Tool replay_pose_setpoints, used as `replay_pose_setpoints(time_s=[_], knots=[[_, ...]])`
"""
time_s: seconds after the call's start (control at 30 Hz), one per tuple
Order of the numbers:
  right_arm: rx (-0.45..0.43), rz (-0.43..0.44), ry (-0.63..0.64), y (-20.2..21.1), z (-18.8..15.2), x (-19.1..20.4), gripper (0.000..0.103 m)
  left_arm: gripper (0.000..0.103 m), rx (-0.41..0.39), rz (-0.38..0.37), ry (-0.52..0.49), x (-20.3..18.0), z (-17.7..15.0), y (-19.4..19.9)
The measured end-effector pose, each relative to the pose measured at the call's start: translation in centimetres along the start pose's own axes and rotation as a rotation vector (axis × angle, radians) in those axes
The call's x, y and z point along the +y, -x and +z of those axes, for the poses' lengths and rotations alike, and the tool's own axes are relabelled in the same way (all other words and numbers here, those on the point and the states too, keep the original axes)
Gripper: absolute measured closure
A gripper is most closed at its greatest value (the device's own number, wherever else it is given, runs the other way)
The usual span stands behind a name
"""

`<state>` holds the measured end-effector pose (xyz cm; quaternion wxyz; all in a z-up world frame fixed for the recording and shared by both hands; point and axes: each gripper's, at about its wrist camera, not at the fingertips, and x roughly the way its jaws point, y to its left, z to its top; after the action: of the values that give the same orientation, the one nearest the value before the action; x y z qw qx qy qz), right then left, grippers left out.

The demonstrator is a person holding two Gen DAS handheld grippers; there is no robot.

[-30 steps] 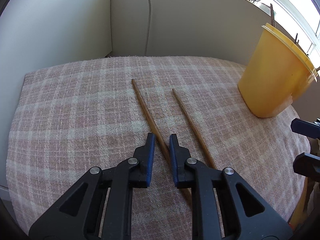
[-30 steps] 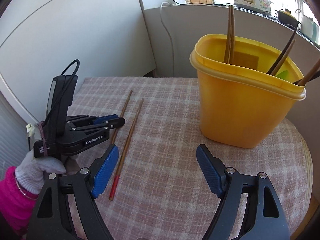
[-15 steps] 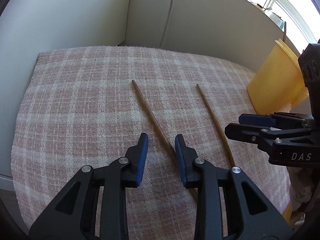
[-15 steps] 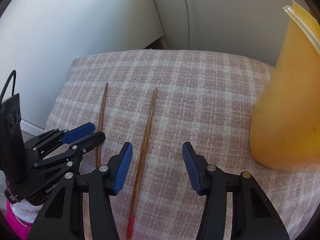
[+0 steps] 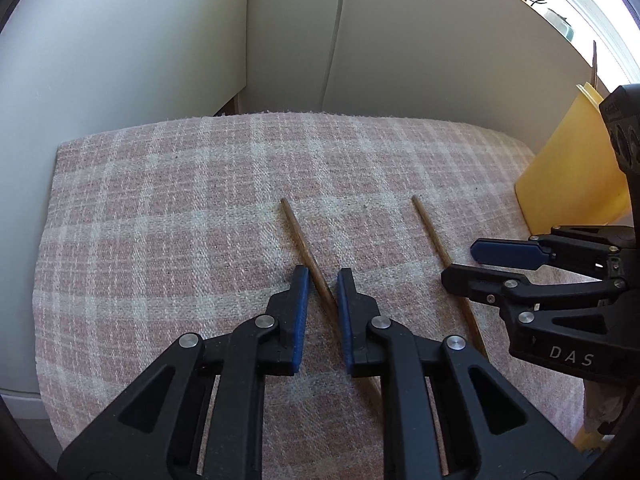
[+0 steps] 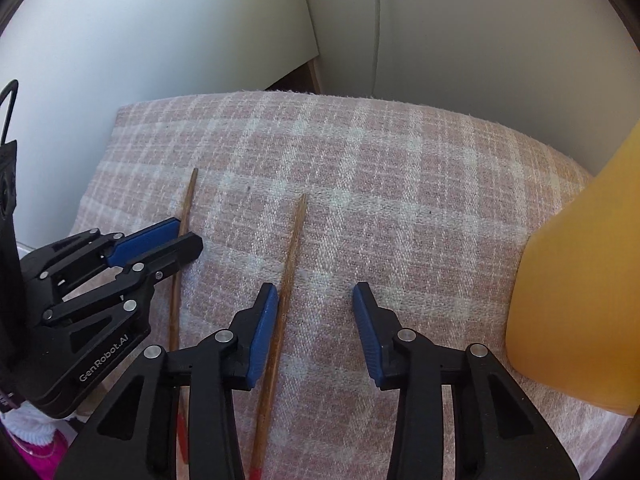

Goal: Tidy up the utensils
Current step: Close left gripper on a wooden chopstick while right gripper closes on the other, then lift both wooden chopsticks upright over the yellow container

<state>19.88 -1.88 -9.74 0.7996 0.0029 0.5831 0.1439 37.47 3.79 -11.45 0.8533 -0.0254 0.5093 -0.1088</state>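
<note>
Left hand-held gripper (image 5: 323, 280) closing around chopstick (image 5: 303, 242).

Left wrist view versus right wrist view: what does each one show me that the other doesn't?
Only left wrist: a window and a utensil standing in the yellow tub. Only right wrist: red ends and a white glove. Both: two chopsticks on the checked cloth, the tub, the left gripper and right gripper, jaws closing, a chopstick between each pair.

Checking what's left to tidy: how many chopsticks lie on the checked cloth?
2. One chopstick lies between the closing left gripper fingers; the other chopstick lies just inside the closing right gripper. More stand in the yellow bucket, mostly hidden.
</note>
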Motion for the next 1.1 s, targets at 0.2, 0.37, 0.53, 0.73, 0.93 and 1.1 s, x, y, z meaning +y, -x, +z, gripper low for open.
replay_pose_setpoints(time_s=[0.2,0.37,0.53,0.73,0.93,1.1], knots=[[-0.009,-0.023,-0.005,-0.7,0.4,0.7,0.088,0.098,-0.011,-0.010,0.024,0.4,-3.0,3.1],[-0.011,0.009,-0.047,-0.1,0.0,-0.7,0.098,0.099,-0.022,-0.037,0.051,1.0,-7.9,7.8],[-0.032,0.064,-0.092,0.9,-0.5,-1.7,0.099,0.099,-0.054,-0.063,0.078,1.4,-9.8,9.8],[-0.091,0.091,-0.083,4.1,-2.0,-2.1,0.099,0.099,-0.113,-0.105,0.091,2.3,-10.3,13.8],[-0.174,0.112,-0.067,7.6,-3.3,-2.7,0.099,0.099,-0.180,-0.144,0.093,2.7,-11.4,17.8],[-0.237,0.130,-0.055,10.2,-4.5,-3.3,0.099,0.099,-0.239,-0.184,0.102,2.8,-12.6,21.0]])
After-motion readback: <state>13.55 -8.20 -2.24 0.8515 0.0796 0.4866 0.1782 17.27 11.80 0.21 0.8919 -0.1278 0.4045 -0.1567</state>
